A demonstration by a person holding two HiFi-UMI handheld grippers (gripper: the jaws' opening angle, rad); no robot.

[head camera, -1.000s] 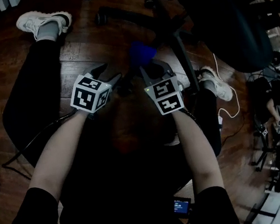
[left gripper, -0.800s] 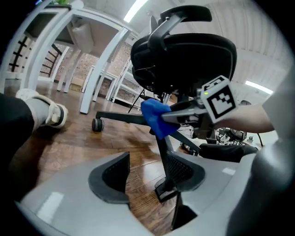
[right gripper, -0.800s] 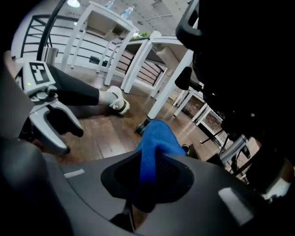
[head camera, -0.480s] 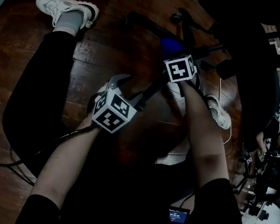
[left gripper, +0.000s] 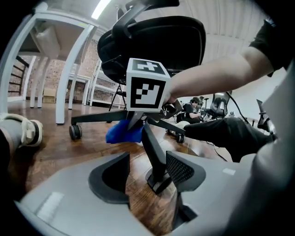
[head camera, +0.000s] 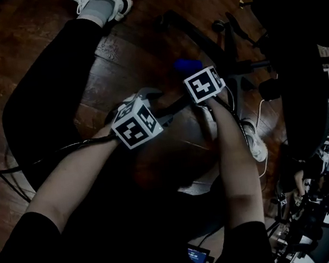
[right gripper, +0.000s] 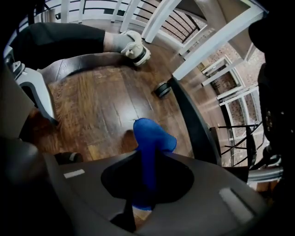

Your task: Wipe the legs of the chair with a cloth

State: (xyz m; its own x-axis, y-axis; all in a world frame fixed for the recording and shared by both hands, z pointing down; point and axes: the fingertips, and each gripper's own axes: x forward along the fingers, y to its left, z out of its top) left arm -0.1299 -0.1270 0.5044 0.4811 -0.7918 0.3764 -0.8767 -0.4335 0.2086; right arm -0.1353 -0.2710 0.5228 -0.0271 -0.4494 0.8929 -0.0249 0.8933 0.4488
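A black office chair [left gripper: 152, 44] stands on a wooden floor, its star base [head camera: 190, 31] spreading low legs with casters [right gripper: 162, 89]. My right gripper [head camera: 194, 71] is shut on a blue cloth [right gripper: 150, 140], which sticks out past the jaws just above the floor beside a black chair leg [right gripper: 193, 124]. The cloth [left gripper: 122, 132] hangs against the base in the left gripper view. My left gripper [left gripper: 147, 166] is open around the end of another chair leg [left gripper: 154, 152]; the leg lies by the right finger, and floor shows between it and the left finger.
The person's black-trousered legs and white shoes [head camera: 99, 1] [head camera: 256, 146] lie either side of the base. A cable [head camera: 13, 169] runs across the floor at left. White table legs [left gripper: 69, 73] stand behind the chair. More chairs and equipment [head camera: 317, 198] crowd the right.
My right gripper has swung forward and down toward the chair base, keeping the blue cloth in its jaws. The left gripper has shifted a little along the leg and rolled slightly.
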